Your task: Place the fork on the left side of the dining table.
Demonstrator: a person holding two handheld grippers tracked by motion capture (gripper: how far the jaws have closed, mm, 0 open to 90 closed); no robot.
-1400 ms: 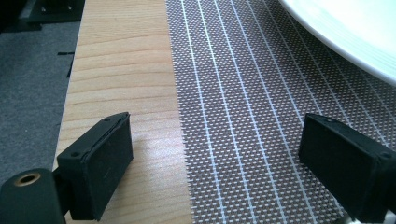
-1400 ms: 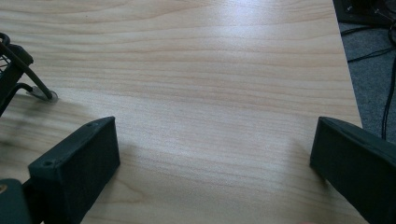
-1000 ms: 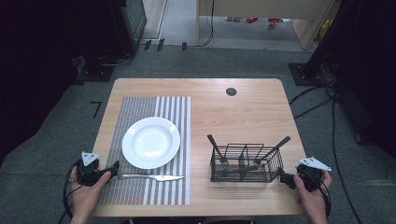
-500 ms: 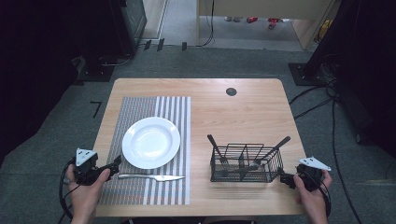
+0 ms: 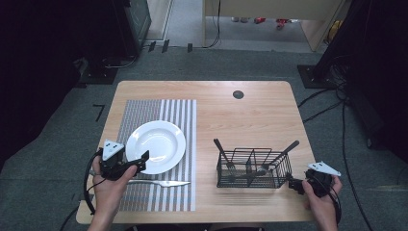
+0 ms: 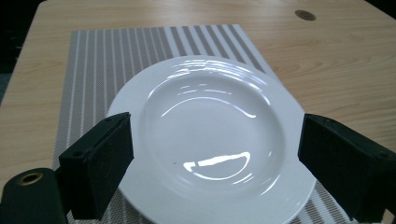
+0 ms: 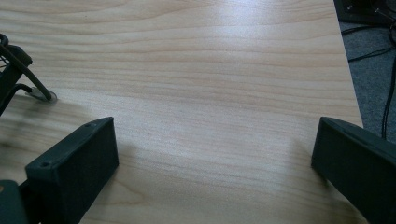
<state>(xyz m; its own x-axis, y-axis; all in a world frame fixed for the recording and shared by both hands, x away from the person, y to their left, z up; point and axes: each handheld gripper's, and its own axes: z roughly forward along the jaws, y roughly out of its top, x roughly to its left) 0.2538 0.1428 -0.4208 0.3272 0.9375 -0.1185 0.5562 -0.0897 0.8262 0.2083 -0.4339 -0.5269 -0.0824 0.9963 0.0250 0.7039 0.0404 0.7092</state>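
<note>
Glossy white ceramic plate (image 6: pixel 210 140), woven striped placemat (image 5: pixel 159 110), matt pale wooden table (image 7: pixel 210 70), black wire caddy (image 5: pixel 253 168)

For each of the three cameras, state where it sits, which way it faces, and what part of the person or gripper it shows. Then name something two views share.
High view: above the person's side, looking forward and down at the table; both hands, left gripper, right gripper.
Left gripper view: on the left gripper, facing the white plate; open black fingers.
Right gripper view: on the right gripper, facing bare tabletop, wire basket corner at left; open fingers.
Shared: plate and striped placemat, high and left views.
</note>
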